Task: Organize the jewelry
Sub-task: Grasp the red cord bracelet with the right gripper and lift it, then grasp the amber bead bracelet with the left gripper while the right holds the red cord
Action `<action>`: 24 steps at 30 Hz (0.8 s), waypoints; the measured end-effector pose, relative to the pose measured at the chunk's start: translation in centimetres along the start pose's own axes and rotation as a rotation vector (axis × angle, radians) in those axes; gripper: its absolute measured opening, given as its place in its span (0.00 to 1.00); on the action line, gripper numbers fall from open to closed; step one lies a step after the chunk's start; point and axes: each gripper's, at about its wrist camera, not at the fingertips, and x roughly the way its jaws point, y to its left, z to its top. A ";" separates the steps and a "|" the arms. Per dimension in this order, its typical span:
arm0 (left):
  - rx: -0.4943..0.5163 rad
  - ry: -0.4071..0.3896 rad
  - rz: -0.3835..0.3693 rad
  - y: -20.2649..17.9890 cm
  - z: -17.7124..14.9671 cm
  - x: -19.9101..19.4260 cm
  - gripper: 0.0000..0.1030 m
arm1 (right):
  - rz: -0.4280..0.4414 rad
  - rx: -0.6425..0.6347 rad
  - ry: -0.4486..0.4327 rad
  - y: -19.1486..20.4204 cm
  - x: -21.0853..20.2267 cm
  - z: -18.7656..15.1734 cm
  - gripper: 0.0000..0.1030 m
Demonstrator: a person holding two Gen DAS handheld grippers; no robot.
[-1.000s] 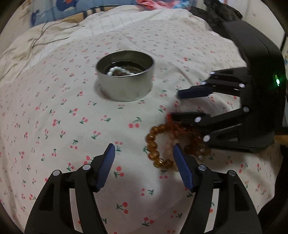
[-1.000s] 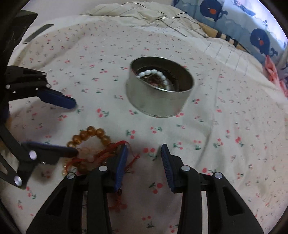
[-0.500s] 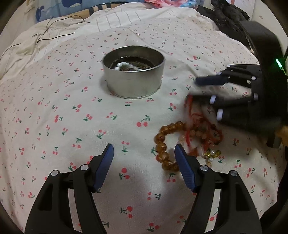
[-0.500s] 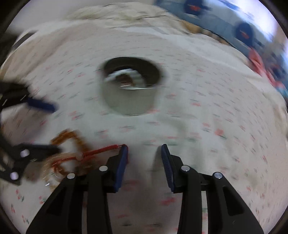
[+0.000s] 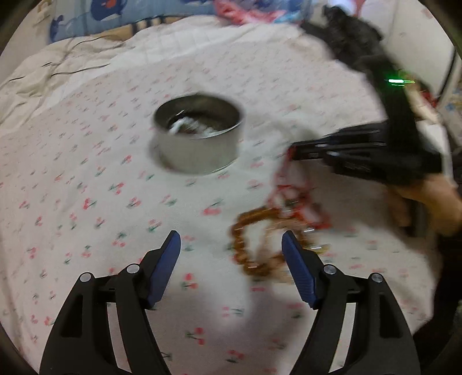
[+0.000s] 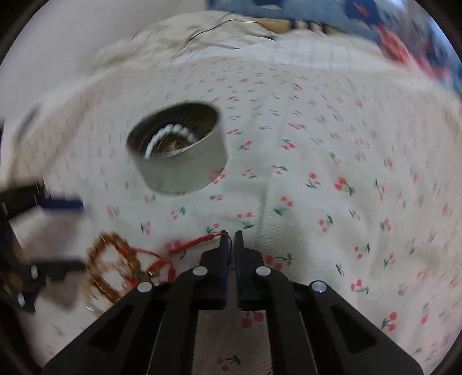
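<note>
A round metal tin (image 5: 199, 138) (image 6: 179, 153) holding a white bead string (image 6: 170, 134) stands on the cherry-print bedspread. In front of it lies an amber bead bracelet (image 5: 251, 242) (image 6: 106, 259), tangled with a red cord bracelet (image 5: 291, 196) (image 6: 196, 241). My right gripper (image 6: 231, 239) (image 5: 291, 150) is shut on the end of the red cord, which runs taut from its tips to the pile. My left gripper (image 5: 231, 245) (image 6: 72, 235) hovers low over the amber bracelet. Its jaws are opening, and part of the bracelet lies between the fingers, beside the right pad, with neither pad pressing on it.
The bedspread (image 5: 86, 178) rises in soft folds. At the back lie a blue whale-print pillow (image 5: 121, 14), a thin black cable (image 6: 213, 28), pink fabric (image 5: 248, 14) and a dark garment (image 5: 352, 31). A person's hand (image 5: 433, 199) holds the right gripper.
The right gripper's jaws have shut on the red cord and drawn it out of the pile toward the tin. The left gripper's jaws have widened a little.
</note>
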 end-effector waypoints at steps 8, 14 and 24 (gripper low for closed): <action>0.121 0.027 -0.061 -3.4 -0.4 1.3 0.72 | 0.313 0.348 -0.080 -5.3 -1.6 0.2 0.03; -0.020 0.022 -0.017 -0.7 0.2 1.8 0.72 | 0.361 0.373 -0.080 -5.3 -1.4 0.3 0.03; -0.053 0.050 0.184 0.4 0.5 4.0 0.61 | 0.364 0.329 -0.039 -4.4 -1.1 0.0 0.03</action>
